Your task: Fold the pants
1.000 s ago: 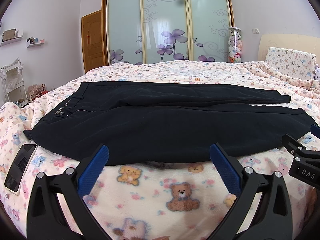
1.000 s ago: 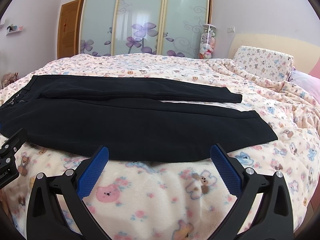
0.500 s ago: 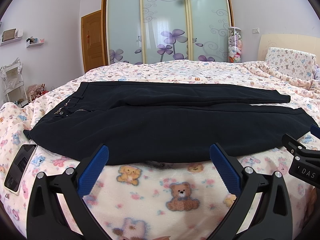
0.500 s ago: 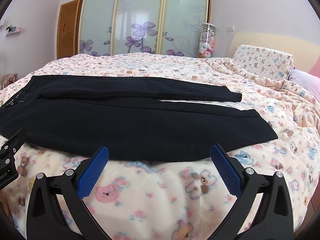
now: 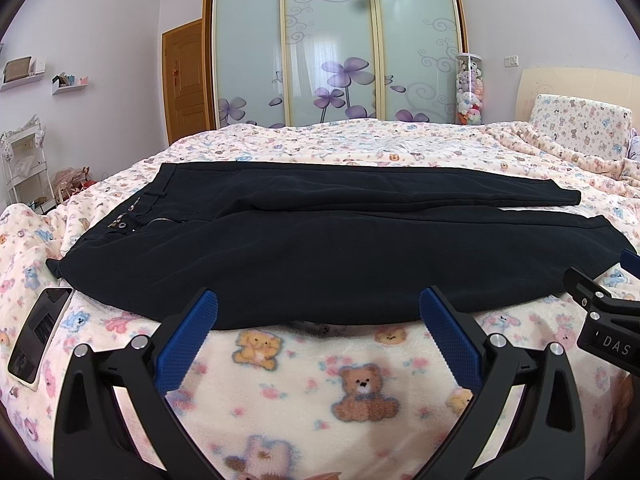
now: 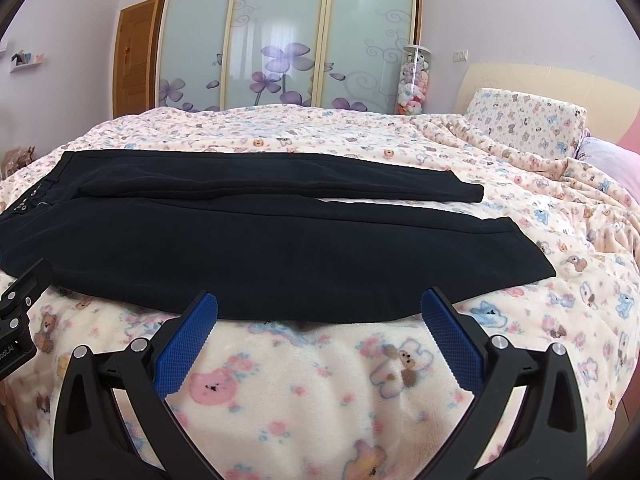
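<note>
Black pants (image 5: pixel 320 252) lie flat on the bed, waistband to the left, both legs running to the right. They also show in the right wrist view (image 6: pixel 260 252). My left gripper (image 5: pixel 320 304) is open and empty, hovering at the near edge of the pants. My right gripper (image 6: pixel 320 304) is open and empty at the same near edge, further right. Part of the right gripper's body (image 5: pixel 600 320) shows at the right edge of the left wrist view. Part of the left gripper's body (image 6: pixel 20 312) shows at the left edge of the right wrist view.
The bed has a pink bear-print blanket (image 5: pixel 320 392). A phone (image 5: pixel 38 336) lies on the blanket at the near left, next to the waistband. A pillow (image 6: pixel 524 124) sits at the far right. Wardrobe doors (image 5: pixel 332 52) stand behind the bed.
</note>
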`<move>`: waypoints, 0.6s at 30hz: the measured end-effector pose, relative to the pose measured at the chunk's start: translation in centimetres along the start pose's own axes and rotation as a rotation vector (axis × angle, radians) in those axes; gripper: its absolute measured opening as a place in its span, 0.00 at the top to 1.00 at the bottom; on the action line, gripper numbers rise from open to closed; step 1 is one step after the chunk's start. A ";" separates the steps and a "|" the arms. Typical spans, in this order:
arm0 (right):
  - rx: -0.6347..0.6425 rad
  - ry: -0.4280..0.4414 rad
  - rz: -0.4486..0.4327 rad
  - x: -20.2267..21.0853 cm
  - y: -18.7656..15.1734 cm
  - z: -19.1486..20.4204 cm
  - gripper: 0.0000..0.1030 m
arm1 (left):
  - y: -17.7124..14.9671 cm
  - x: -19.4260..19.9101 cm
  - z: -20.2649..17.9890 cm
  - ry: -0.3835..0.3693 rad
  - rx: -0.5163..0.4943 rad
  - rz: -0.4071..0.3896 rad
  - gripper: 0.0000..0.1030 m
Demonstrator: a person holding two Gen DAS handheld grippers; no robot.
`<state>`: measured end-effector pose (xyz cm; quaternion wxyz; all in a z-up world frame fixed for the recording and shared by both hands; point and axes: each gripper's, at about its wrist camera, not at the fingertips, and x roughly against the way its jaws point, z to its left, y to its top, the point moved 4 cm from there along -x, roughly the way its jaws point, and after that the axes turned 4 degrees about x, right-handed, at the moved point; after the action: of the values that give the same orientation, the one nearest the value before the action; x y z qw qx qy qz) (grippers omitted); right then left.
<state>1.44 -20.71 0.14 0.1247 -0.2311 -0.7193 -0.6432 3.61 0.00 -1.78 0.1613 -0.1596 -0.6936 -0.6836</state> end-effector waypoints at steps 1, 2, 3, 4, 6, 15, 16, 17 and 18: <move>0.000 0.000 0.000 0.0 0.0 0.0 0.01 | 0.0 0.0 0.0 0.000 0.000 0.000 0.02; 0.000 0.000 0.000 0.0 0.0 0.0 0.01 | 0.0 0.0 0.0 0.000 0.000 0.000 0.02; 0.000 0.000 0.000 0.0 0.0 0.0 0.01 | 0.0 0.0 0.0 0.000 0.000 0.000 0.02; 0.000 0.000 0.000 0.0 0.0 0.0 0.01 | 0.0 0.0 0.0 0.000 0.000 0.000 0.02; -0.001 0.001 0.001 -0.1 0.1 -0.1 0.01 | 0.0 0.0 0.0 0.000 0.000 0.001 0.02; -0.004 0.001 0.003 0.0 -0.1 -0.1 0.01 | 0.0 0.0 0.0 0.000 0.001 0.001 0.02; -0.004 0.001 0.004 0.0 -0.1 -0.1 0.01 | 0.0 0.0 0.0 0.000 0.000 0.001 0.02; -0.004 0.001 0.004 0.0 -0.1 -0.1 0.01 | 0.0 0.0 0.0 0.000 0.001 0.001 0.02; -0.004 0.001 0.004 0.0 -0.1 -0.1 0.01 | 0.0 0.0 0.0 0.000 0.001 0.001 0.02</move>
<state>1.37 -20.83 0.11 0.1259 -0.2323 -0.7175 -0.6445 3.62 0.00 -1.79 0.1618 -0.1602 -0.6937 -0.6833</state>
